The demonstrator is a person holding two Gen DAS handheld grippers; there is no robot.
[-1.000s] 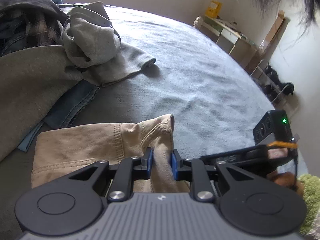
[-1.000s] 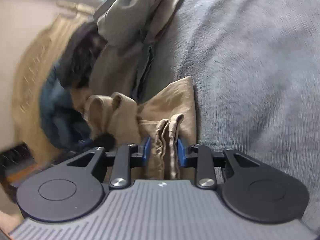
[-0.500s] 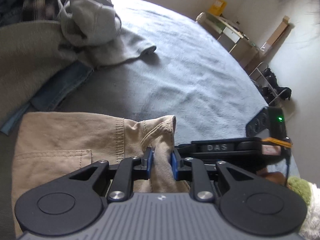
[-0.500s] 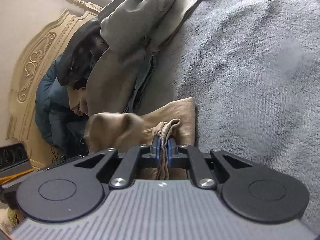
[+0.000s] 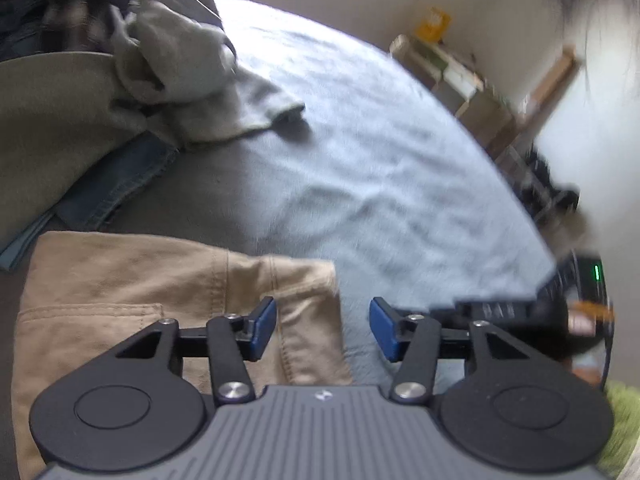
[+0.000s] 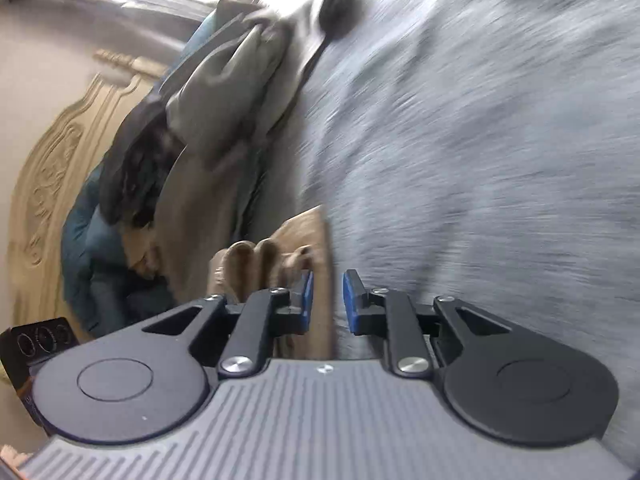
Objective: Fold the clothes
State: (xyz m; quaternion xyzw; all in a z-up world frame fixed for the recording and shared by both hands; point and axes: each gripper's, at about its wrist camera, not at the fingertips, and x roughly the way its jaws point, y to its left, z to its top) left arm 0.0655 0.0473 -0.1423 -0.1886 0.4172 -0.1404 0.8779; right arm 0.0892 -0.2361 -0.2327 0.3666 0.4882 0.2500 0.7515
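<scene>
1. The jaws of the left gripper (image 5: 323,328) stand wide apart, clamped on nothing; the blue pads (image 5: 264,328) face each other across a clear gap.
2. The tan trousers (image 5: 132,280) lie flat on the bed (image 5: 380,152), spread to the left of and beneath the left jaws. Their right edge runs down through the gap, nearer the left pad, so that cloth shows behind that pad and grey blanket behind the right one.
3. A stitched seam and the top of a pocket show on the trousers' upper face.
4. The jaws of the right gripper (image 6: 328,300) are also apart, though by a narrower gap, and grip nothing.
5. In the right wrist view the tan trousers (image 6: 316,232) reach up between the two pads as a thin strip; a bunched fold of the same cloth sits just left of the left pad. Whether the cloth touches either pad cannot be told through the blur.
6. Beyond the trousers, a heap of other clothes (image 5: 168,60) lies on the bed: a grey garment on top, blue denim (image 5: 116,184) under it, just beyond the trousers' far edge.
7. The right wrist view shows the same heap against a carved headboard (image 6: 52,184).
8. At the right of the left wrist view, the other device (image 5: 592,280) shows a green light.
</scene>
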